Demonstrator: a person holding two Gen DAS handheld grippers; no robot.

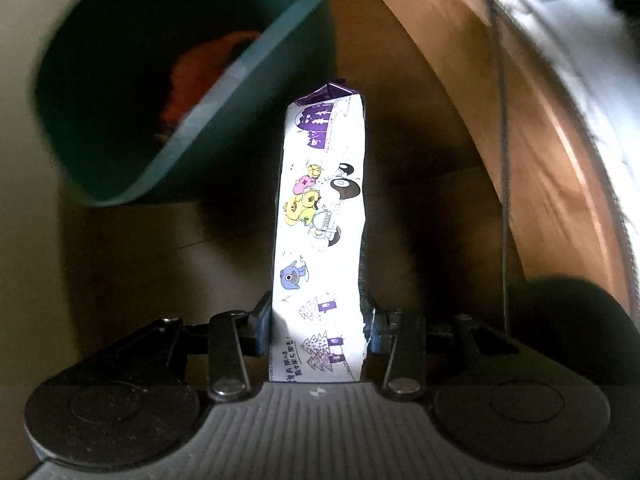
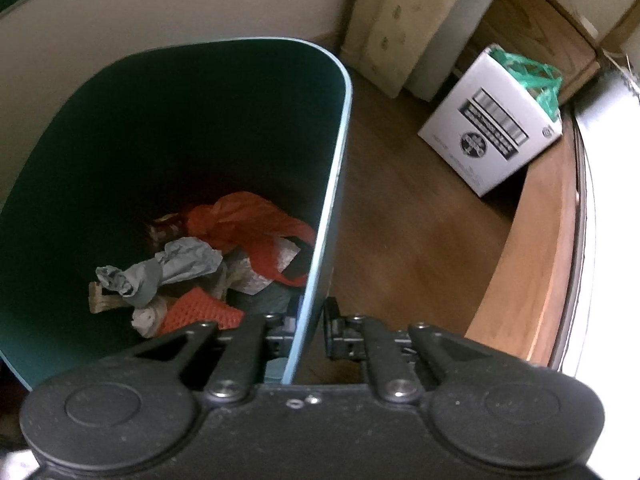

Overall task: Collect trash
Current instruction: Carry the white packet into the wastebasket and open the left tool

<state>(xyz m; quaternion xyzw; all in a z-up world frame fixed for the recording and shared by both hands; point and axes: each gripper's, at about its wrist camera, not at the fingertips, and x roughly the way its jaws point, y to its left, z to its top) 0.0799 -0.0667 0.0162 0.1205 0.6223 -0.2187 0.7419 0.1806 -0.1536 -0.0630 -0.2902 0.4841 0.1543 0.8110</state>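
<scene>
Left wrist view: the cartoon-printed wrapper [image 1: 320,240] stands pinched in the left tool [image 1: 318,332], just right of the green bin [image 1: 192,136], not over it. Released here, it would likely land on the wooden floor [image 1: 400,80]. The right tool [image 2: 306,332] clamps the bin's rim; a slip could tip it.

A white cardboard box [image 2: 490,124] with black print stands on the brown wooden floor [image 2: 404,216] at far right, a green plastic bag [image 2: 532,74] bunched in its open top. Behind it, leaning on the beige wall [image 2: 160,4], is a pale patterned panel [image 2: 396,20] — a grey one just beside it. A curved wooden edge [image 2: 532,264] runs along the near right — bright light beyond it.
</scene>
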